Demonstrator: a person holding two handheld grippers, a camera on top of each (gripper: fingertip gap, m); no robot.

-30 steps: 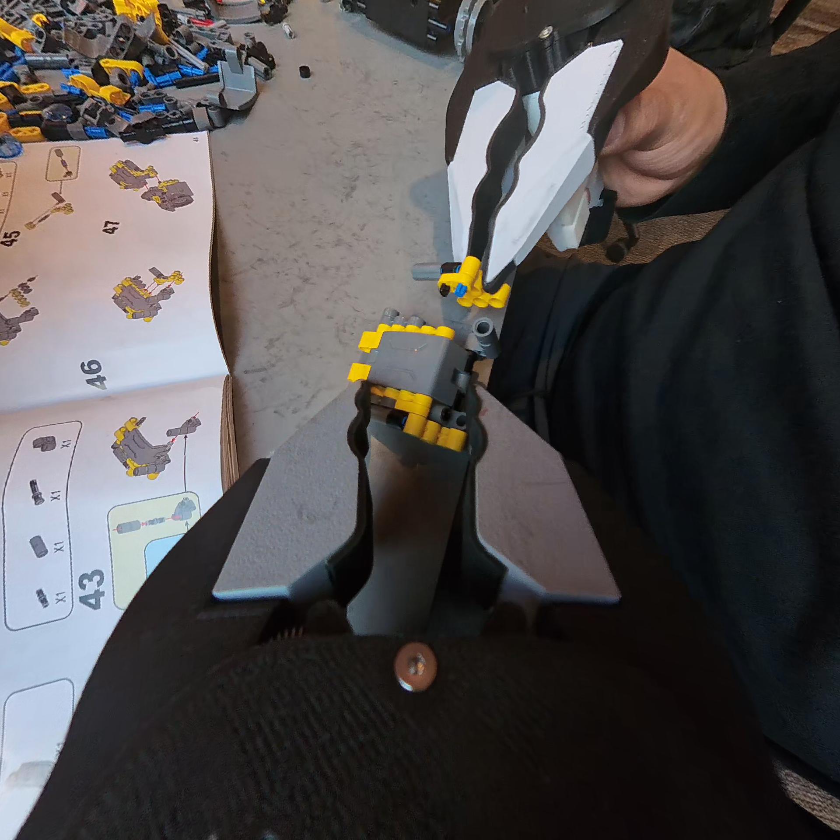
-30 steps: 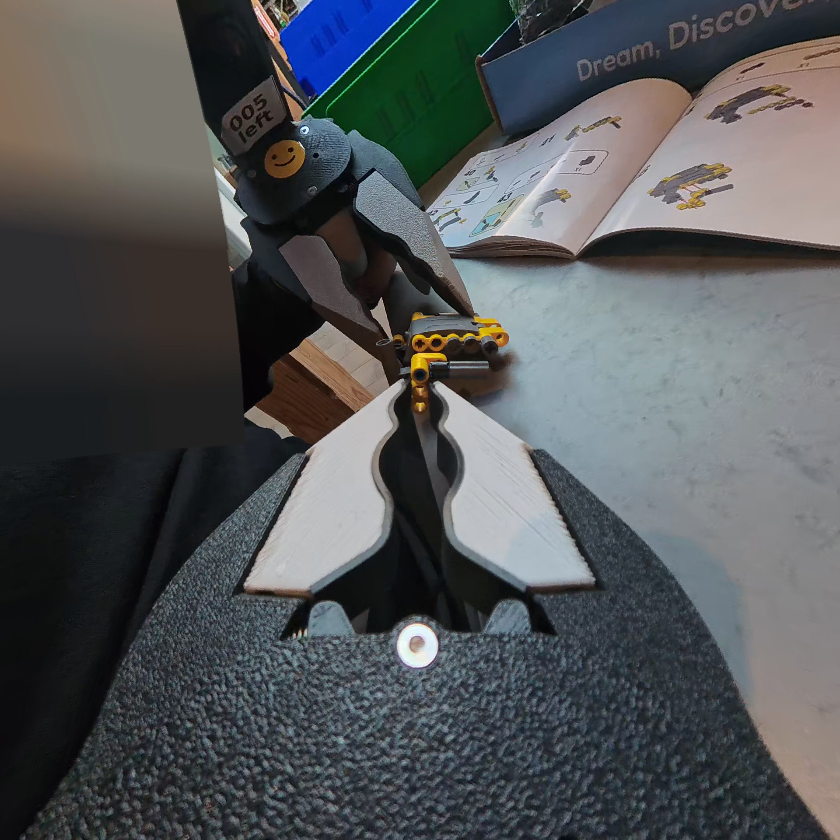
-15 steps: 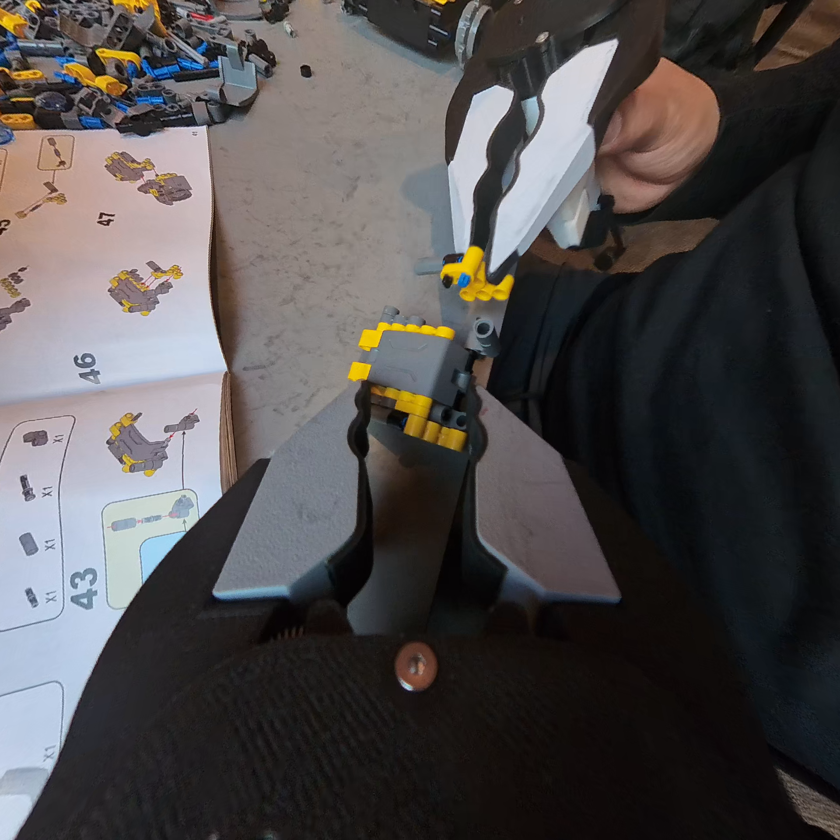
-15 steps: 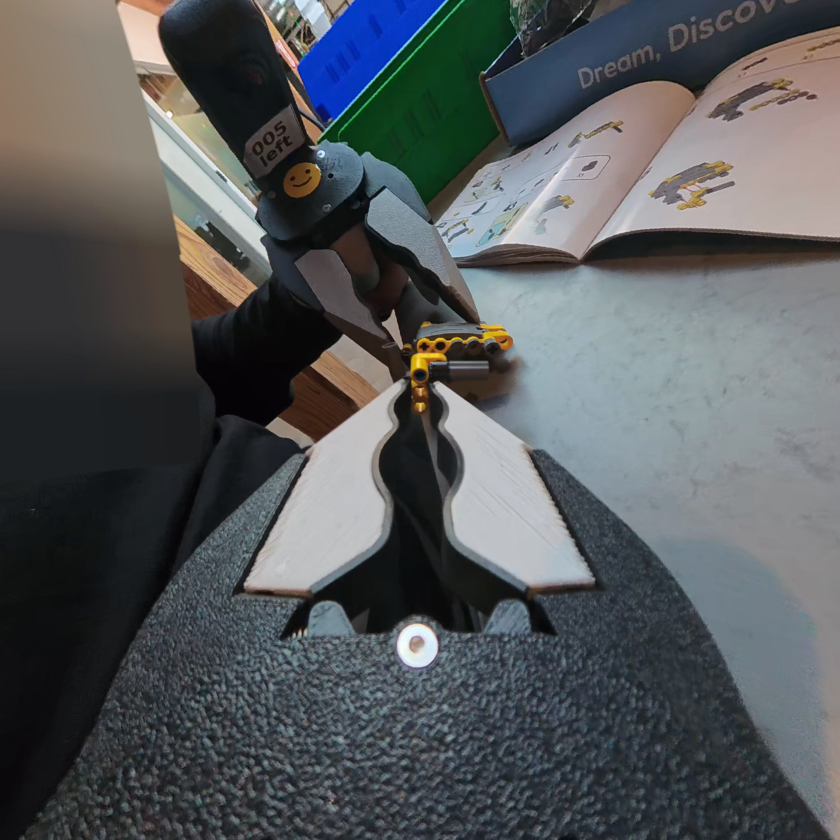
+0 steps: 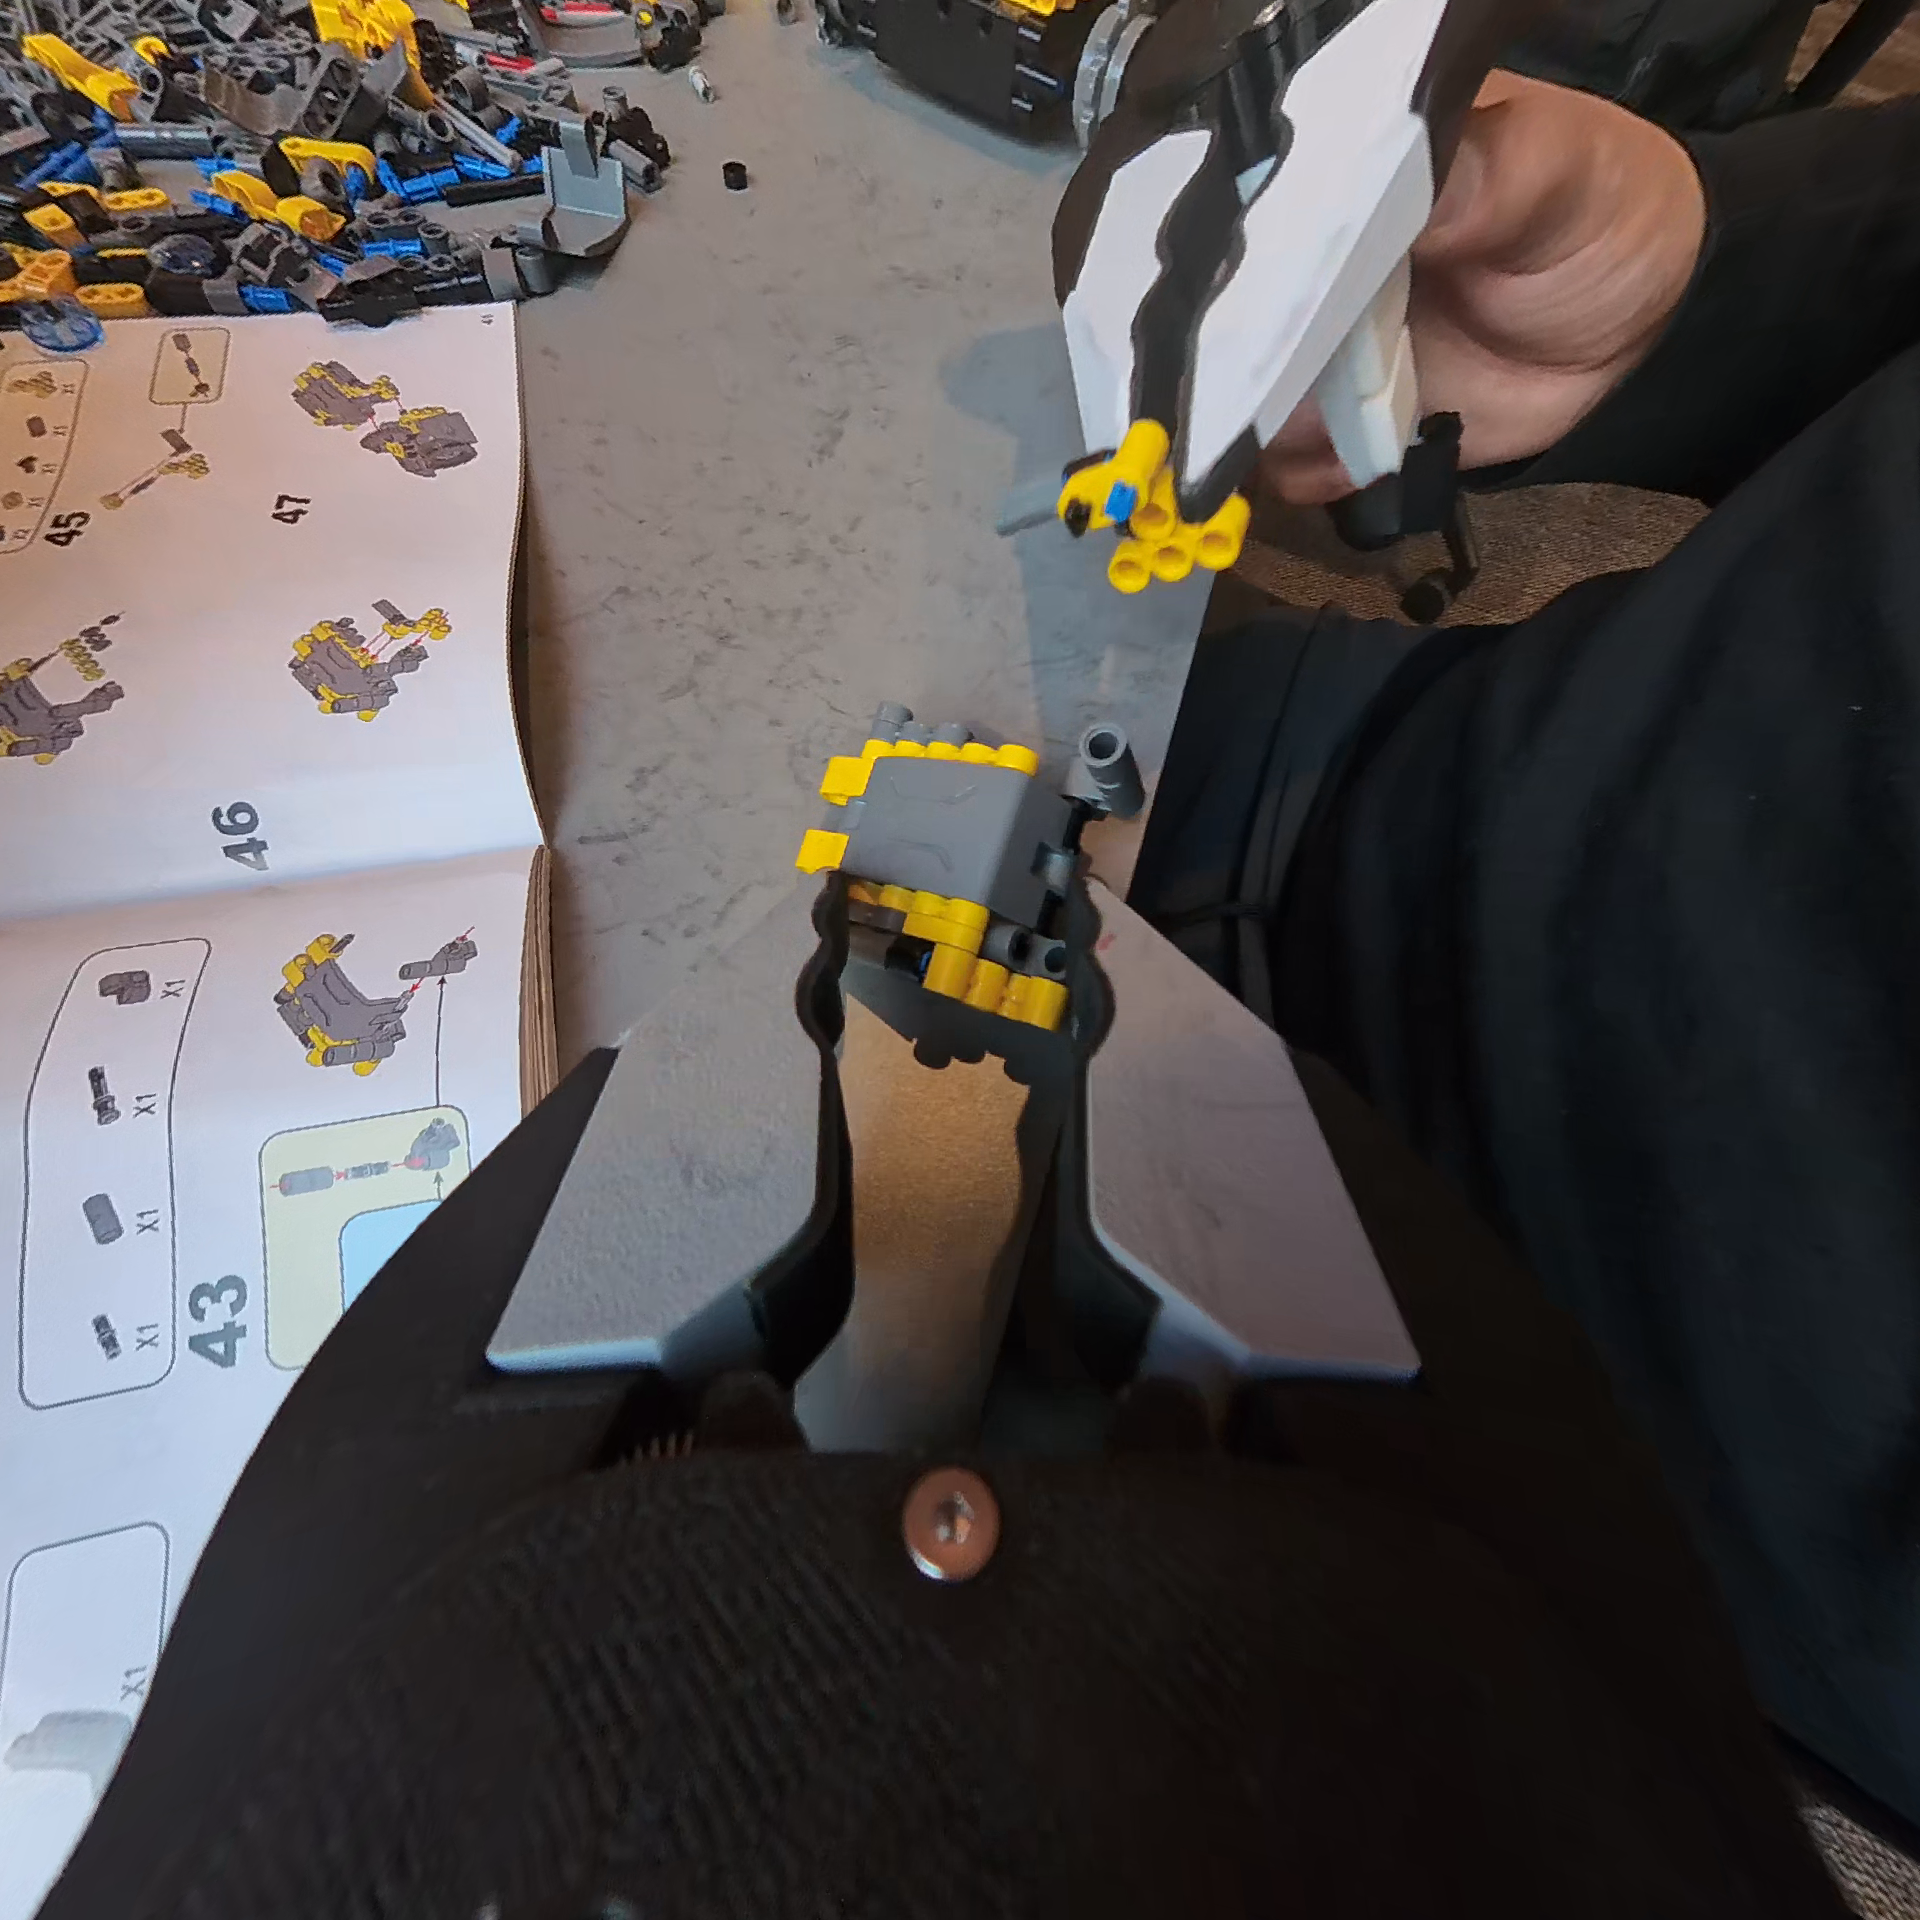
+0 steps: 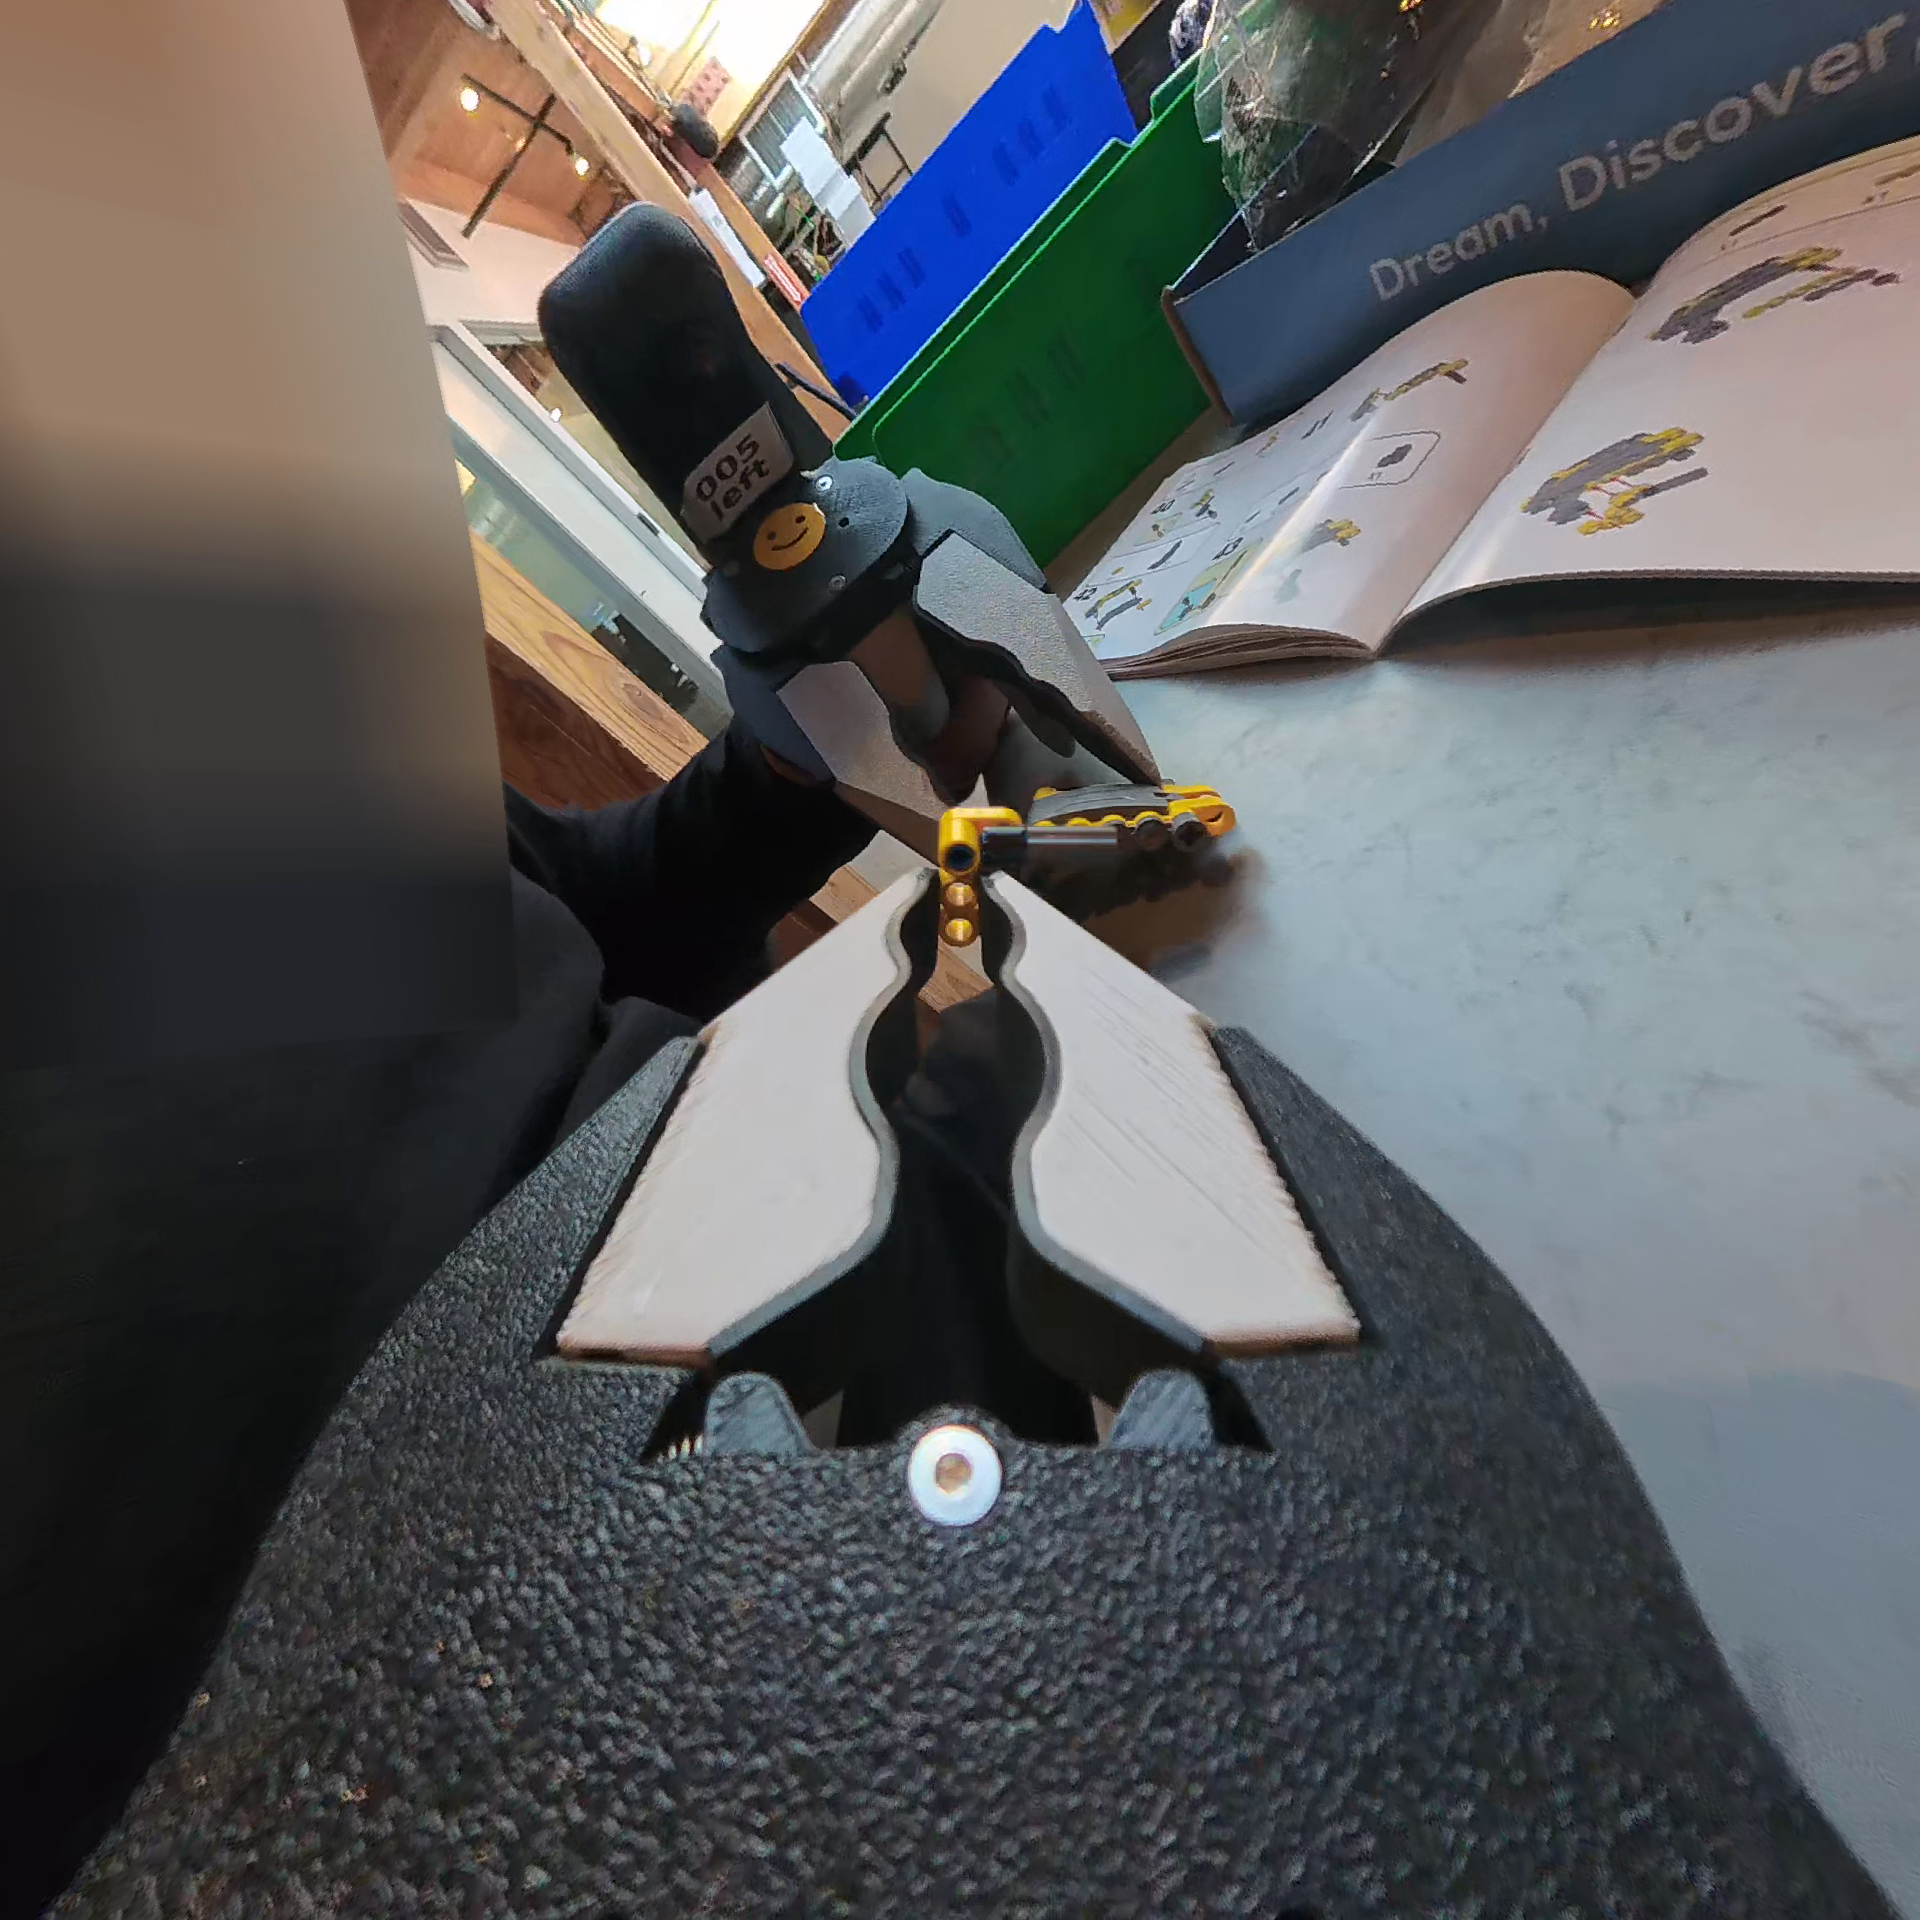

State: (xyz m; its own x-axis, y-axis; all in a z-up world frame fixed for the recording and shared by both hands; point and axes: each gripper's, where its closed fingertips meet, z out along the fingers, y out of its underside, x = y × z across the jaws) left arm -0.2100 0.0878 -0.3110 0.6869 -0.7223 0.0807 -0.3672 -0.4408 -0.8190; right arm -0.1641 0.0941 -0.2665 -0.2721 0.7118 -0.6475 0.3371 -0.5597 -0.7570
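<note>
My left gripper (image 5: 951,935) is shut on a small grey and yellow brick assembly (image 5: 940,842), held just above the grey table near its front edge. My right gripper (image 6: 958,883) is shut on a yellow angled beam (image 6: 961,883) with a grey axle (image 6: 1070,836) sticking out sideways. In the left wrist view that beam (image 5: 1153,514) and the white right gripper (image 5: 1174,457) hang above and to the right of the assembly, apart from it. In the right wrist view the left gripper (image 6: 1049,790) and the assembly (image 6: 1143,810) lie just behind the axle.
An open instruction booklet (image 5: 260,727) lies on the left of the table. A heap of loose yellow, blue, grey and black parts (image 5: 312,166) sits at the far left. A dark model (image 5: 987,52) stands at the back. A dark box (image 6: 1558,229) and green and blue bins (image 6: 1039,343) stand beyond. Spacing between my two grippers at the tips: around 7 cm. The right tips stand about 25 cm off the dark model (image 5: 987,52).
The right gripper with its yellow beam has drawn away from the assembly, up and to the right in the left wrist view. The left gripper keeps its hold on the assembly.
</note>
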